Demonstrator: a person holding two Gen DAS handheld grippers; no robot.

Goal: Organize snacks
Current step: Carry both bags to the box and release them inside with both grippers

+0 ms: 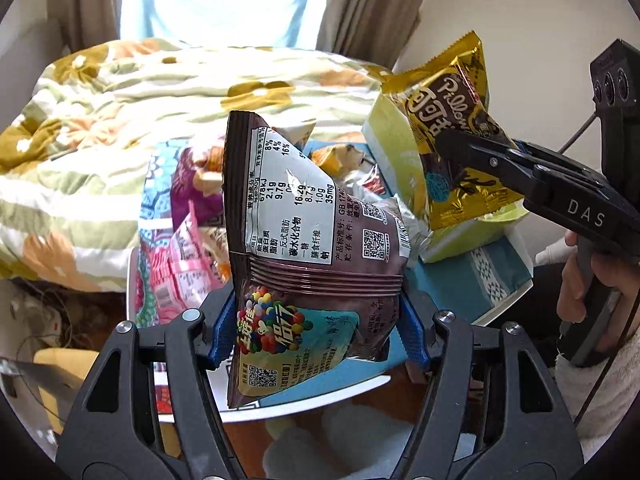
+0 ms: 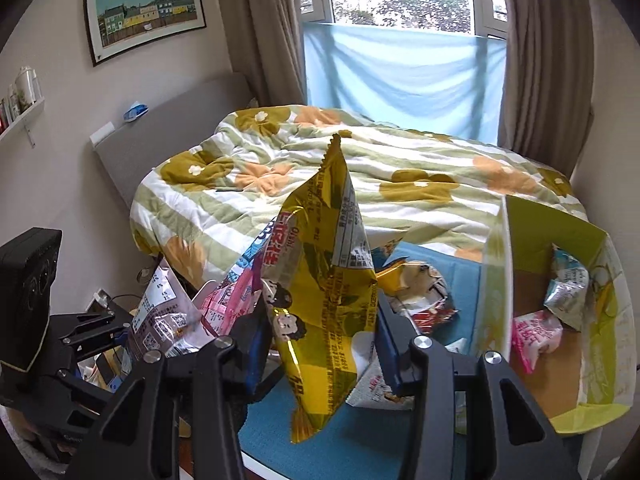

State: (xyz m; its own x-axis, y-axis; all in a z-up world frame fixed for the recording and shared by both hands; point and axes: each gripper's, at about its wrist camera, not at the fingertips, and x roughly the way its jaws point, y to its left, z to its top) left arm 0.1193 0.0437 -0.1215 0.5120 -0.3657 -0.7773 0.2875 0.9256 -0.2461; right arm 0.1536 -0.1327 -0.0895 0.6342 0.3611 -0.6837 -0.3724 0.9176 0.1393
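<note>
My left gripper (image 1: 316,332) is shut on a brown candy bag (image 1: 308,240), which stands upright above the small table. The same brown candy bag (image 2: 160,320) shows at the lower left of the right wrist view, with the left gripper (image 2: 100,328) behind it. My right gripper (image 2: 320,344) is shut on a yellow snack bag (image 2: 324,280) and holds it in the air. From the left wrist view, that yellow snack bag (image 1: 452,132) hangs at the upper right, pinched by the right gripper (image 1: 460,148). More snack packets (image 1: 192,256) lie on the table below.
A yellow-green cardboard box (image 2: 600,280) stands open at the right with a few packets inside. The table carries a blue patterned cloth (image 2: 360,432). A bed with a flowered quilt (image 2: 380,168) lies behind, under a curtained window. A hand (image 1: 576,284) grips the right tool.
</note>
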